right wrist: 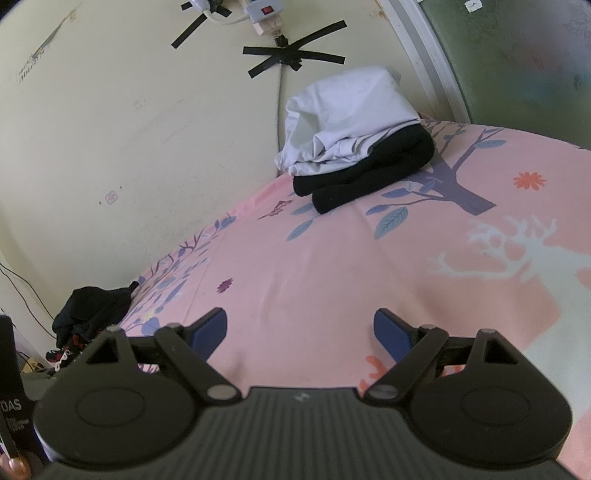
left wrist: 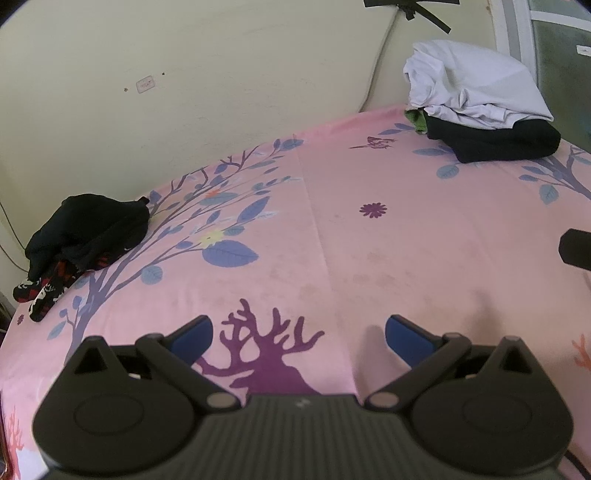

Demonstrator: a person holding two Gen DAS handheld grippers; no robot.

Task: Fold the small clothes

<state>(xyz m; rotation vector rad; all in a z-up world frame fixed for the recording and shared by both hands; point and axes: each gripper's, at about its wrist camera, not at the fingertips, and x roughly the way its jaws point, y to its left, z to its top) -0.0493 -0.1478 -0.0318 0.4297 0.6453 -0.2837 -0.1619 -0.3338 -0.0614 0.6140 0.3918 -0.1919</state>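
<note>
A loose heap of small dark clothes [left wrist: 88,232], black with red and white patterned pieces, lies at the bed's left edge; it also shows in the right wrist view [right wrist: 92,310]. A folded stack at the far right has white cloth [left wrist: 472,81] on top of black cloth [left wrist: 506,142]; it also shows in the right wrist view [right wrist: 354,133]. My left gripper [left wrist: 299,338] is open and empty, low over the pink sheet [left wrist: 406,240]. My right gripper [right wrist: 299,330] is open and empty over the sheet's middle. Part of the right gripper [left wrist: 576,246] shows at the left wrist view's right edge.
The bed carries a pink sheet with tree, leaf and deer prints. A cream wall [left wrist: 184,74] runs along the far side, with taped cables and a power strip [right wrist: 266,11]. A window frame [right wrist: 424,55] stands at the far right. A dark object [right wrist: 11,387] is at the left.
</note>
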